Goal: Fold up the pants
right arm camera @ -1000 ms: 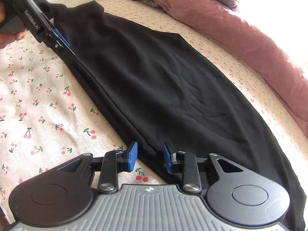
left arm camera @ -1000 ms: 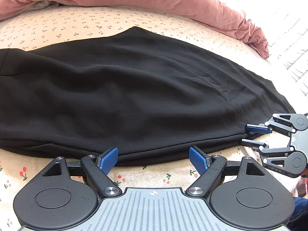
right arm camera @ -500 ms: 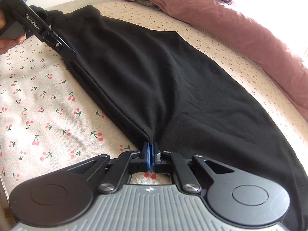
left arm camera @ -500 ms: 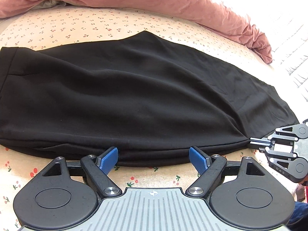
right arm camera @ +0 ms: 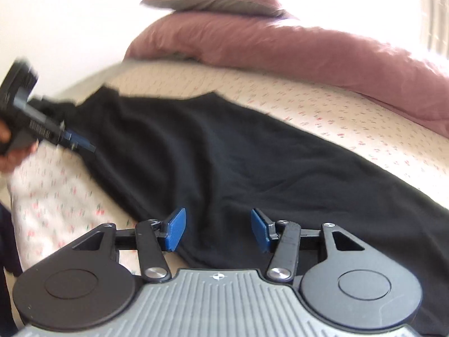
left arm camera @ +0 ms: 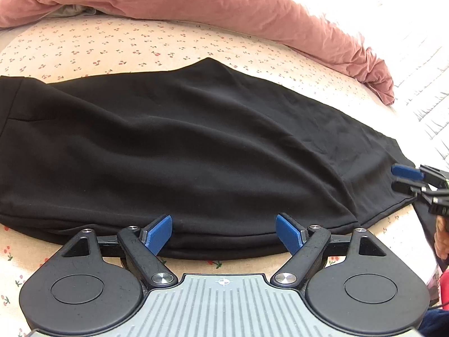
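Across the bed's cream sheet printed with small red cherries (left arm camera: 118, 45), the black soft-fabric pants (left arm camera: 196, 140) lie spread flat, folded lengthwise, waistband toward the left in the left wrist view and hem toward the right. Behind them a dusty-pink rumpled duvet (left arm camera: 224, 2) is bunched along the far side. At the near long edge the left gripper (left arm camera: 223, 231) hovers with jaws wide apart, holding nothing. At the hem end the right gripper (right arm camera: 216, 229) has its jaws opening; black cloth lies between the pads, but they do not press it.
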Demonstrator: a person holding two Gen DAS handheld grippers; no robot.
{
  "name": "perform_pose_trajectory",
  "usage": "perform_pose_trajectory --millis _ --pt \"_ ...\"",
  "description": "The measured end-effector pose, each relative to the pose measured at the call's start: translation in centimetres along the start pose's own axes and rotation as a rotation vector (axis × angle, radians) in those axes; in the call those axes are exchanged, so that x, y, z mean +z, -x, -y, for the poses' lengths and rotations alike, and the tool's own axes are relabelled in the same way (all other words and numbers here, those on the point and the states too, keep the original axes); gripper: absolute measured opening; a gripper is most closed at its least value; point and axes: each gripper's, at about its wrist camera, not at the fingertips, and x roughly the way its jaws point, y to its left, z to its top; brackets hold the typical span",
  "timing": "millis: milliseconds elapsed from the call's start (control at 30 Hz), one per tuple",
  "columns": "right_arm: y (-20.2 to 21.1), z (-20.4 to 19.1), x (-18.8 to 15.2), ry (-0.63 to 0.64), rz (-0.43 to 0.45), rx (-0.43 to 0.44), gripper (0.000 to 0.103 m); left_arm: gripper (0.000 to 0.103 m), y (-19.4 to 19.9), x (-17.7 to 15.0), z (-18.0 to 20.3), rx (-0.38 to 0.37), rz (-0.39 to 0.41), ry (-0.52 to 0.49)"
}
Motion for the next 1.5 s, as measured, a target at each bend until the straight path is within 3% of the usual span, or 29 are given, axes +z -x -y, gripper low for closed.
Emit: perform_pose_trajectory --millis 100,200,233,300,367,400,467,500,567,600,700,800,933,1033,1100,1200,1267,1367,1400,1433,1467,1500 --pt "-1.8 4.6 -0.4 -0.185 -0.077 -0.181 0.058 0.083 -1.0 0.2 1.5 0.012 0.004 -0.054" --pt "-3.7 7.3 -2.8 -0.219 -0.250 -0.282 0.055 0.083 -2.6 0.1 1.8 0.056 -0.049 -0.065" --pt "-3.3 7.2 -3.4 -0.162 -0.250 -0.310 0.054 0.083 -3.1 -0.2 1.5 0.058 -0.082 -0.055" --pt "-1.8 7.9 -3.8 -0.197 -0.273 -0.367 0.054 0.083 -3.3 -0.8 1.4 0.054 -0.090 -0.092" --pt "-0.2 9.8 -4.5 -0.259 -0.294 -0.544 0.055 0.085 -3.1 -1.3 1.3 0.029 -0.098 -0.162" --pt "0.8 11.3 -5.2 -0.303 -0.290 -0.594 0.063 0.086 -3.1 -1.5 1.2 0.012 -0.101 -0.191" --pt "2.7 13.5 -5.9 -0.436 -0.230 -0.509 0.063 0.086 -2.8 -1.7 0.7 -0.008 -0.105 -0.216" --pt "3.3 13.9 -5.7 -0.475 -0.212 -0.511 0.056 0.086 -2.7 -1.5 0.5 -0.020 -0.107 -0.205" --pt "3.7 13.4 -4.7 -0.473 -0.174 -0.624 0.053 0.086 -2.5 -1.0 0.0 -0.038 -0.112 -0.152" --pt "3.7 12.8 -4.0 -0.439 -0.133 -0.639 0.053 0.086 -2.3 -0.6 -0.3 -0.053 -0.111 -0.120" --pt "2.7 11.7 -1.7 -0.398 -0.021 -0.518 0.054 0.086 -1.8 0.4 -0.4 -0.091 -0.079 -0.055" --pt "0.4 11.8 0.6 -0.364 0.012 -0.465 0.054 0.086 -1.9 1.1 -0.1 -0.070 -0.052 -0.043" --pt "-2.4 13.4 1.0 -0.433 0.034 -0.342 0.054 0.086 -3.6 1.1 0.0 -0.044 -0.095 -0.031" --pt "-3.9 15.3 -0.4 -0.496 -0.035 -0.436 0.052 0.089 -4.0 0.5 0.7 -0.020 -0.093 -0.070" --pt "-3.2 16.1 -1.1 -0.496 0.013 -0.489 0.052 0.092 -4.0 0.3 0.8 -0.037 -0.091 -0.066" --pt "-0.8 18.9 -2.5 -0.666 0.085 -0.649 0.046 0.093 -4.3 0.4 0.8 -0.036 -0.097 -0.069" --pt "1.0 20.4 -3.9 -0.781 0.150 -0.708 0.044 0.093 -4.3 0.4 0.8 -0.034 -0.097 -0.066" --pt "2.6 21.0 -4.7 -0.828 0.147 -0.888 0.038 0.093 -4.3 0.3 0.9 -0.033 -0.094 -0.072" --pt "2.9 20.9 -4.8 -0.825 0.135 -0.937 0.038 0.093 -4.2 0.3 0.8 -0.030 -0.089 -0.067" --pt "3.1 20.9 -5.0 -0.827 0.132 -0.932 0.042 0.093 -3.9 0.3 0.6 -0.015 -0.074 -0.045" --pt "3.2 20.7 -4.9 -0.824 0.129 -0.899 0.048 0.093 -3.5 0.4 0.2 0.012 -0.036 -0.003" --pt "3.1 20.4 -4.7 -0.812 0.124 -0.877 0.061 0.093 -2.8 0.6 -0.3 0.032 0.012 0.047"
